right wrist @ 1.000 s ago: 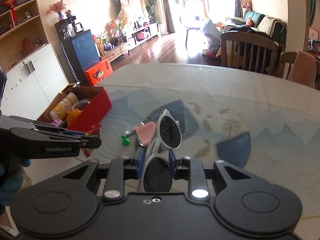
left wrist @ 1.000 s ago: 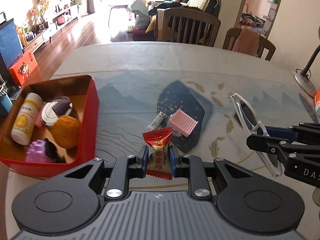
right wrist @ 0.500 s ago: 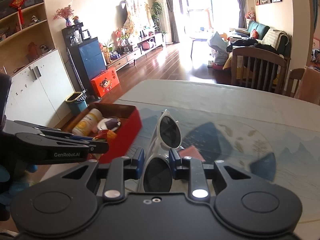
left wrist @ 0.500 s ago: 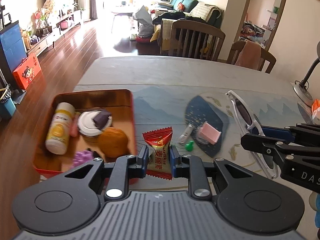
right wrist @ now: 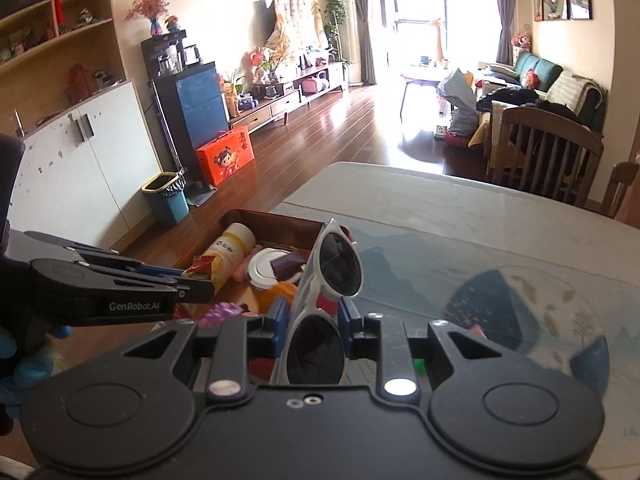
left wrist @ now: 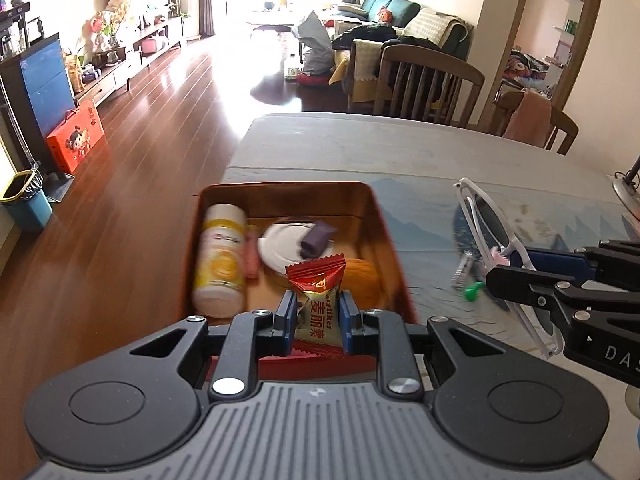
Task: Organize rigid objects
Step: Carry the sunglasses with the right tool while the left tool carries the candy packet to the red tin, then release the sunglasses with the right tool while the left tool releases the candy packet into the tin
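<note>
- Two grippers were up over the near end of the table (left wrist: 360,148), each clenched on something.
- The left gripper (left wrist: 316,316) pinched a red candy (left wrist: 317,300) upright between its blue fingers (left wrist: 286,312), the crimped top of the wrapper standing clear above them.
- Just ahead of and below that gripper sat the red tin (left wrist: 384,232), open, so the candy hung over its near end.
- Inside the tin, ahead and to the left of the candy, a bottle (left wrist: 220,260) with a yellow label lay on its side along the left wall.
- Straight ahead of the candy lay a white lid (left wrist: 280,248) with a small purple piece (left wrist: 316,238) on it; an orange thing (left wrist: 360,276) showed just right of the candy, partly hidden.
- The right gripper (right wrist: 314,318) was grasping white sunglasses (right wrist: 340,264) by one lens rim, the other dark lens sticking up and forward past the fingertips.
- From the right camera the sunglasses stood in front of the tin's (right wrist: 256,216) right side, and a purple knobbly toy (right wrist: 220,314) peeked out at the tin's near end, left of the fingers.
- On the table (right wrist: 440,216), below the right gripper as the left camera saw it, lay a green pin (left wrist: 472,292) and a small silver item (left wrist: 462,270), close together.
- I couldn't tell whether either load touched the tin.
</note>
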`<state>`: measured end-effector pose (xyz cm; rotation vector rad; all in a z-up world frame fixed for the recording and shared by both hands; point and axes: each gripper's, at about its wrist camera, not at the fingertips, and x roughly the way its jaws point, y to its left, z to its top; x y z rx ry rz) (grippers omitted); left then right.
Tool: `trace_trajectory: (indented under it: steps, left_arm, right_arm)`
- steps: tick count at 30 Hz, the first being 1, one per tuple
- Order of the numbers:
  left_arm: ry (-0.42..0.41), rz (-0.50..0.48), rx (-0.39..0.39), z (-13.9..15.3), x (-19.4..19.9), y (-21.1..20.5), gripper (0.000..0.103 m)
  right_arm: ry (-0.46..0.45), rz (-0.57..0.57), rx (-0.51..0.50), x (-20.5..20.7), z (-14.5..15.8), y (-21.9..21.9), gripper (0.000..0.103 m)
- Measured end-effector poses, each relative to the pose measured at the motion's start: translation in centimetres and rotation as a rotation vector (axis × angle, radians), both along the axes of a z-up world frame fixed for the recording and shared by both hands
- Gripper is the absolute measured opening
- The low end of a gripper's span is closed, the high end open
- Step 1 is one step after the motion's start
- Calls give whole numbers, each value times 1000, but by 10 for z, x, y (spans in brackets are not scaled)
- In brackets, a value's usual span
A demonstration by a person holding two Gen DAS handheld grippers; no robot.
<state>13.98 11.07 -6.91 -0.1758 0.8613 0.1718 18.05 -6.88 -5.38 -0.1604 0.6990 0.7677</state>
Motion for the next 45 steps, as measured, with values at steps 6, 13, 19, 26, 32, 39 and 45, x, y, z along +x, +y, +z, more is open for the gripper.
trace_trajectory:
  steps: [6,13,19,26,32,39,45]
  left_arm:
    - [32,3,20,-13,6,31,21]
    - [57,-41,40,-29,23,48,21]
    - [61,-92,56,-39,41,49,21]
    - [88,-122,35,-52,57,53,21]
    - [123,-140,35,-62,65,54,21]
    - [156,-144,16,-70,69,57,21]
    - [171,-144,9,-73,71,55,21]
  right_arm:
    - [-7,12,-34,8,-5,37,26]
    - [-3,18,-88,29,-17,72,26]
    - [24,34,-130,47,-33,96,26]
    - [66,35,-158,63,-46,107,26]
    - [87,33,-169,72,-54,112,27]
    - [110,22,-171,76,-57,112,30]
    - [139,7,-170,79,-57,109,34]
